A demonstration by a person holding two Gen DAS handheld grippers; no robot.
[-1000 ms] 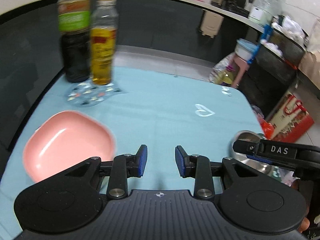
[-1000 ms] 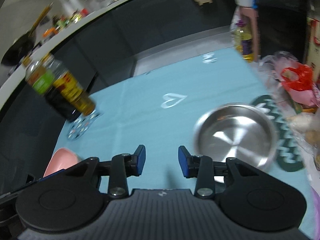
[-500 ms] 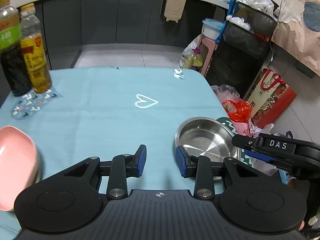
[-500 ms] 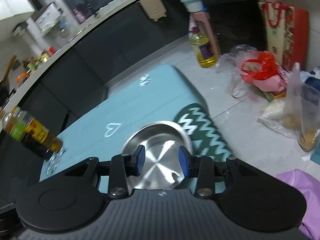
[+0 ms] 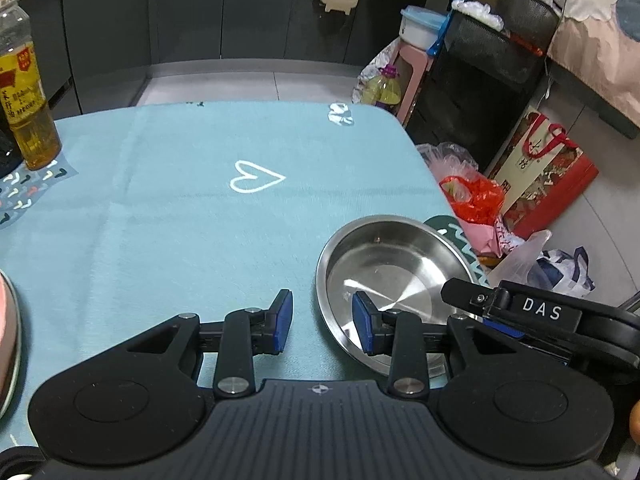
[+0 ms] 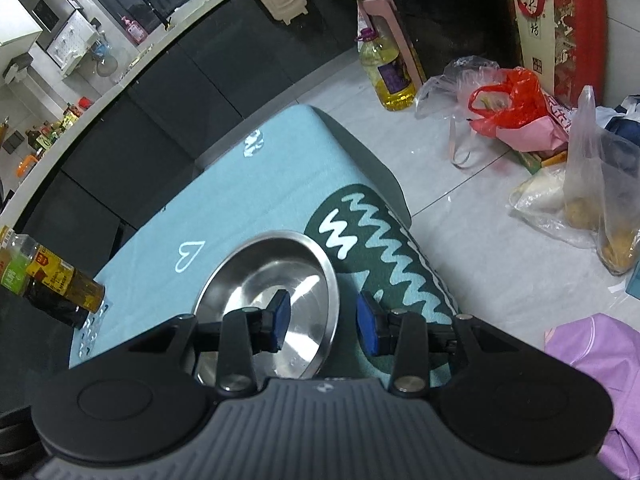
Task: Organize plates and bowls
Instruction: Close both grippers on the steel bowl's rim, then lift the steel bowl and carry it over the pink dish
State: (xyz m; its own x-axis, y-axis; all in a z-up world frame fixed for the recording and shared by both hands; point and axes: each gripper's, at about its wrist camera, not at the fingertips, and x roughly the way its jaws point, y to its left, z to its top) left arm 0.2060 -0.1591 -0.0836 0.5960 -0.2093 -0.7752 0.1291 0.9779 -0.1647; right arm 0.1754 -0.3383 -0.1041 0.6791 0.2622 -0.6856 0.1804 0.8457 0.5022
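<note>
Worktop (image 5: 168, 216) carries a light blue cloth with a white heart outline (image 5: 256, 178). Stainless steel bowl (image 5: 392, 272) sits near the cloth's right edge, partly on a dark green zigzag mat (image 6: 384, 248). Pink plate (image 5: 8, 336) shows only at the left border. Oil bottle (image 5: 28, 108) stands at far left. Left gripper (image 5: 322, 326) is released, its jaws straddling the bowl's near rim without pressing it. Right gripper (image 6: 322, 322) is likewise released, straddling the opposite rim.

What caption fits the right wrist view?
Open right tool straddling the rim of a round steel plate on the blue tablecloth.
</note>
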